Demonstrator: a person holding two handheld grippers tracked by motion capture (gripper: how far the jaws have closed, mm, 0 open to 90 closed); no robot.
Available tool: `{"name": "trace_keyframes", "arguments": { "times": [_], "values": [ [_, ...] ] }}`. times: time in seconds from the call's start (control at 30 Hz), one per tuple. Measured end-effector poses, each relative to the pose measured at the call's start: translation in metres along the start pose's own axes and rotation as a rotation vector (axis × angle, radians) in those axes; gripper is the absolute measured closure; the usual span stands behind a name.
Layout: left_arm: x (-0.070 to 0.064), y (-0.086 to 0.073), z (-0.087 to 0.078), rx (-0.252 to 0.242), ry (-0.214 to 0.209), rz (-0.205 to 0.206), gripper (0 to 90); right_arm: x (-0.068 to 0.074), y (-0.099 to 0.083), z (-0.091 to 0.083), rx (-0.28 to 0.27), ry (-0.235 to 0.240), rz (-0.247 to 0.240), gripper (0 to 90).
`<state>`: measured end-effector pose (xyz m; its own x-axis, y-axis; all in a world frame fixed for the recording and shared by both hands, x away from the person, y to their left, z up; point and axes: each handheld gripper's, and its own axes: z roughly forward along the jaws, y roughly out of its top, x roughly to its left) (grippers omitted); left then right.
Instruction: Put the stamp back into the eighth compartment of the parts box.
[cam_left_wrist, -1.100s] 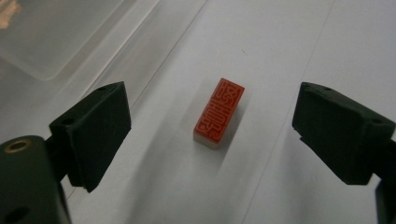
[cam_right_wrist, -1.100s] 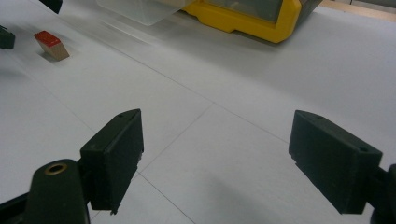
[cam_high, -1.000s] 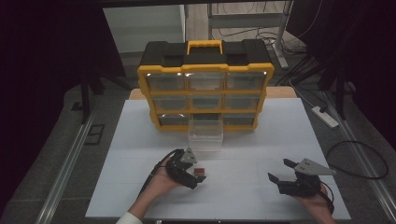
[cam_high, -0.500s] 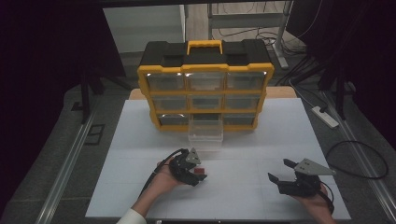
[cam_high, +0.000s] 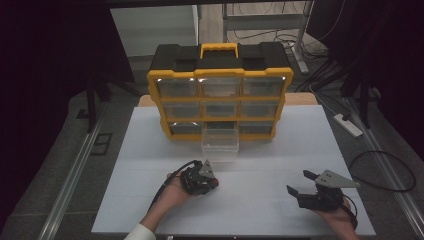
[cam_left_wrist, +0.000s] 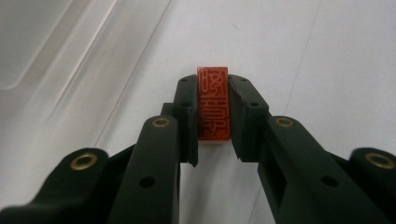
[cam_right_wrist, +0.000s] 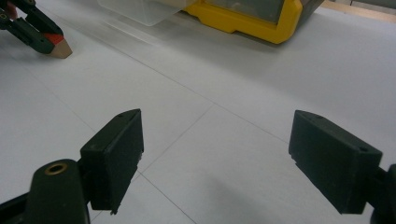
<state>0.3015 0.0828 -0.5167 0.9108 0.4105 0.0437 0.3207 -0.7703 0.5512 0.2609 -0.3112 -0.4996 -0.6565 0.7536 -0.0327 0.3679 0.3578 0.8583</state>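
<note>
My left gripper (cam_left_wrist: 214, 100) is shut on a small stamp block (cam_left_wrist: 213, 103) with a red carved face and a pale wooden body. From above, the left gripper (cam_high: 212, 183) sits low over the white table, just in front of a clear drawer (cam_high: 219, 145) pulled out of the yellow and black organiser (cam_high: 220, 90). The right gripper view has the stamp block (cam_right_wrist: 59, 45) at its far left, still clamped by the left gripper. My right gripper (cam_right_wrist: 229, 154) is open with nothing between its jaws, and from above the right gripper (cam_high: 302, 186) rests at the table's front right.
The organiser holds several clear drawers in three rows and has a yellow handle (cam_high: 218, 49) on top. A white power strip (cam_high: 348, 125) lies on the floor to the right. The white table (cam_high: 250, 175) stretches bare between the two grippers.
The left gripper has rolled and shifted slightly toward the clear drawer with the stamp block in it. The right gripper has stayed where it was.
</note>
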Motion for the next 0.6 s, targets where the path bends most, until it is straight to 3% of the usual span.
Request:
{"name": "trace_keyframes", "arguments": {
  "times": [0.6],
  "values": [
    [-0.002,0.000,-0.013,-0.067,0.020,-0.005,74.8,0.000,0.000,0.000,-0.005,0.001,-0.001,18.8]
  ]
}}
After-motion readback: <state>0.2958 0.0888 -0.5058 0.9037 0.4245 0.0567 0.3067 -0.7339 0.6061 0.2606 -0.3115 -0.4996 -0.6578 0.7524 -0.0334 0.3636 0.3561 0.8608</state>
